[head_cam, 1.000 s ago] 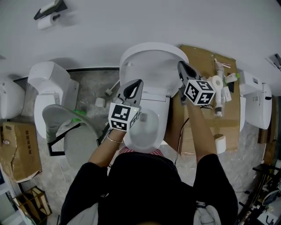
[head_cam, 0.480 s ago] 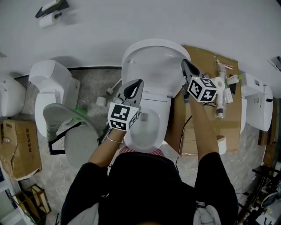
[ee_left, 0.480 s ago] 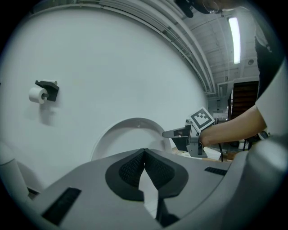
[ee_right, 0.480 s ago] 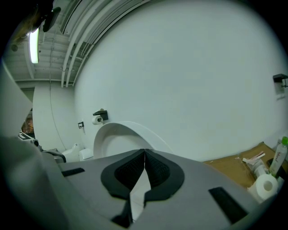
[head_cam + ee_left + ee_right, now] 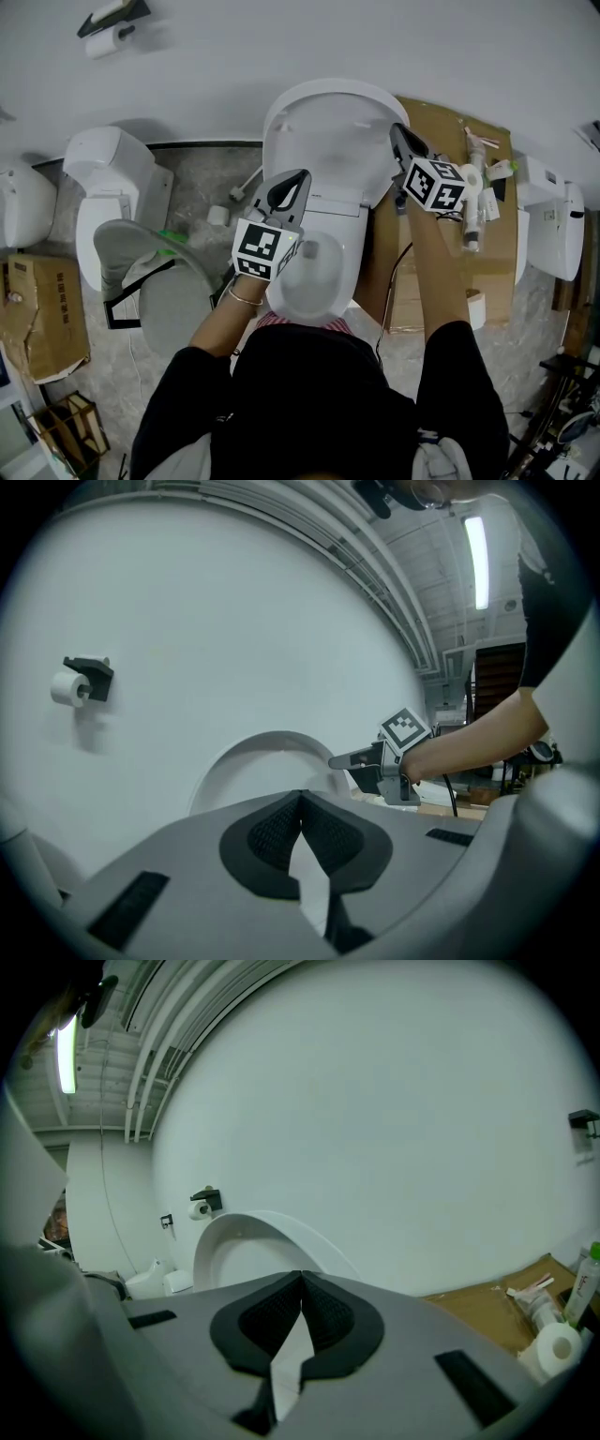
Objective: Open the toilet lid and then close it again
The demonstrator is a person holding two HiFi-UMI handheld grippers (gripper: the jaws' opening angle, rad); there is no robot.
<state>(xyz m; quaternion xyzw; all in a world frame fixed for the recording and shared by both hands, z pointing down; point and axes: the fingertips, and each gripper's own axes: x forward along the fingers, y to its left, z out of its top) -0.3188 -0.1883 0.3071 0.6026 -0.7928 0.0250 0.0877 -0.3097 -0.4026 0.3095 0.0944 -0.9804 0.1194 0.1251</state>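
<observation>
The big white oval plastic toilet lid [image 5: 328,131] is up, standing close to upright against the pale wall, at 12 o'clock from the open white ceramic toilet bowl [image 5: 314,286]. I'd say the opening half is basically done and the closing half is what's left.

My right gripper [image 5: 397,136] is at the lid's 3 o'clock edge with its tip right at the rim. Touching or just beside it, I honestly can't tell. The jaws are pressed together at the tips with nothing between them. My left gripper [image 5: 294,180] hangs over the hinge end of the bowl, around the lid's 7 o'clock. Its jaws are also tip to tip and empty, and it looks clear of the lid.

Next move, as I read it: hook a closed tip behind the lid's upper edge, tip it toward 6 o'clock, then ride it down slowly. I'd be pushing rather than gripping, and the plastic looks slick, so it could slide off the jaw and slam.

Further out there's a flat brown cardboard sheet [image 5: 492,262] at 3 o'clock, a second white toilet [image 5: 103,159] at 9 o'clock, and a white paper roll on a black wall holder [image 5: 97,44] at about 10 o'clock.
</observation>
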